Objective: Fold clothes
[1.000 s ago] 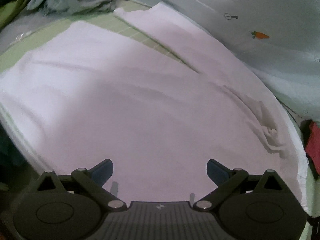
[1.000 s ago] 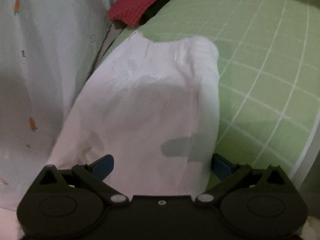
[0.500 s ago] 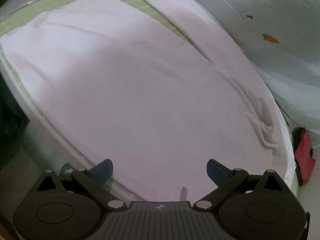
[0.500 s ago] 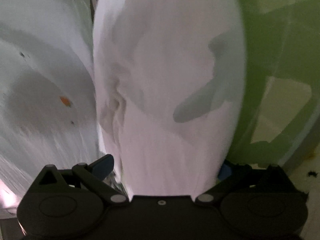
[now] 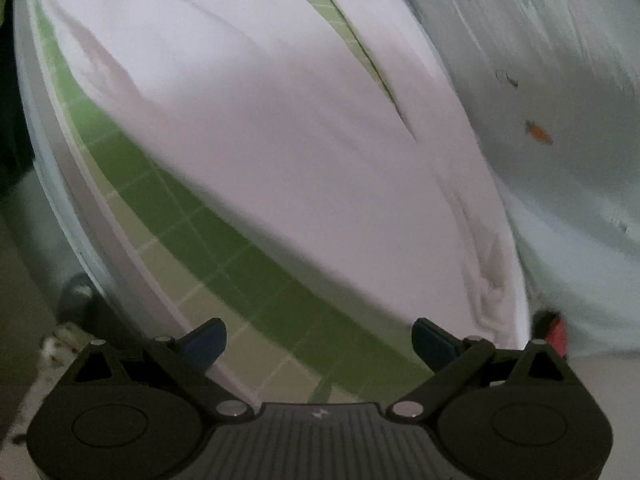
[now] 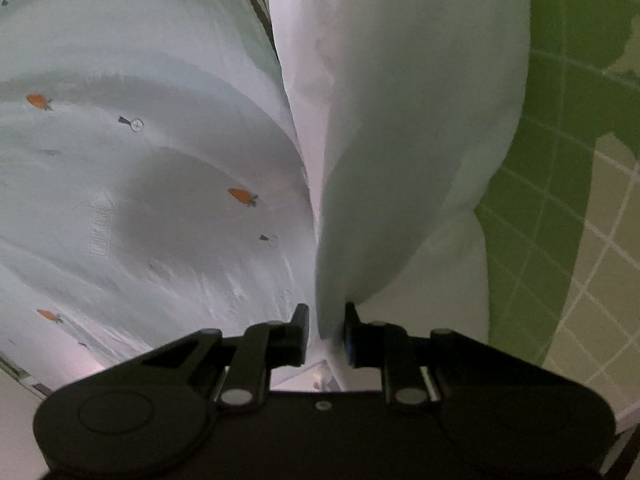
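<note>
Between the just-clenched right tongs point(image 6: 326, 328), a white garment point(image 6: 400, 140) fold (left tongs point(image 5: 318, 338) released, beside its hem)

Left gripper point(image 5: 318, 338): matte black body with two round discs either side of a ribbed grey centre plate bearing a small pale mark, unreadable in the blur. Silver pivot screws sit just outside that plate. Blue pads point(image 5: 430, 340) tip the angled black linkage arms. Right gripper point(image 6: 326, 330): same black build, silver screws.
</note>
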`<state>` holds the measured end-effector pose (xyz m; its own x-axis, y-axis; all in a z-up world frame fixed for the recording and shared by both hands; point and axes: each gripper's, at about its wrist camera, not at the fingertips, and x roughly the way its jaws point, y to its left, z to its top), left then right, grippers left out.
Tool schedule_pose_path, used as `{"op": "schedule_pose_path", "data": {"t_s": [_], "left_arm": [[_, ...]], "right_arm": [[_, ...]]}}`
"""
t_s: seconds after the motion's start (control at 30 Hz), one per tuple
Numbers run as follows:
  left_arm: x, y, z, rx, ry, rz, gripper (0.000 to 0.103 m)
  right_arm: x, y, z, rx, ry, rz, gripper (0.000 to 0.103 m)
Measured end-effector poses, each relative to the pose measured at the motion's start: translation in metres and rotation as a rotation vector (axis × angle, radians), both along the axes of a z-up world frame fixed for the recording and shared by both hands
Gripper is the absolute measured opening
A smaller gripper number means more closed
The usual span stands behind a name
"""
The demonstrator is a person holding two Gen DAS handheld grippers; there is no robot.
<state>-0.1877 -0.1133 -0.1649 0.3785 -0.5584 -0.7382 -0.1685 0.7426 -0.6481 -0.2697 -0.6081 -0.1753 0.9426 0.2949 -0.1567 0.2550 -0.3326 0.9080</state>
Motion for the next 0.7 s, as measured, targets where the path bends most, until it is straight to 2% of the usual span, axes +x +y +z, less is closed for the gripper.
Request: {"op": "schedule_pose_path", "data": {"t_s": [0.1, 0.27, 0.4, 0.43, 0.53, 0.6, 0.7], "left_arm": [[0.005, 0.001, -0.007, -0.027, 0.017, 0.061, 0.098], [0.016, 0.001, -0.015, -0.052, 0.028, 0.125, 0.089], [0.025, 0.003, -0.018, -0.034, 0.018, 0.176, 0.071], [0.028, 0.007, -0.017, -0.023, 0.013, 0.189, 0.059], [0.038, 0.021, -0.015, 0.018, -0.001, 0.226, 0.041], [0.045, 0.031, -0.014, 0.053, -0.003, 0.252, 0.037], [0.055, 0.047, -0.012, 0.098, -0.004, 0.306, 0.037]], "right_arm": [[-0.001, -0.001, -0.004, 0.021, 0.019, 0.006, 0.019], [0.006, 0.000, -0.007, 0.032, 0.029, 0.014, 0.019], [0.009, 0.000, -0.002, 0.016, 0.028, 0.021, 0.019], [0.009, 0.000, -0.002, 0.015, 0.029, 0.016, 0.019], [0.004, -0.001, -0.001, 0.019, 0.034, -0.006, 0.019], [0.001, 0.000, -0.002, 0.024, 0.040, -0.030, 0.019], [-0.002, 0.001, -0.002, 0.027, 0.052, -0.065, 0.019]]}}
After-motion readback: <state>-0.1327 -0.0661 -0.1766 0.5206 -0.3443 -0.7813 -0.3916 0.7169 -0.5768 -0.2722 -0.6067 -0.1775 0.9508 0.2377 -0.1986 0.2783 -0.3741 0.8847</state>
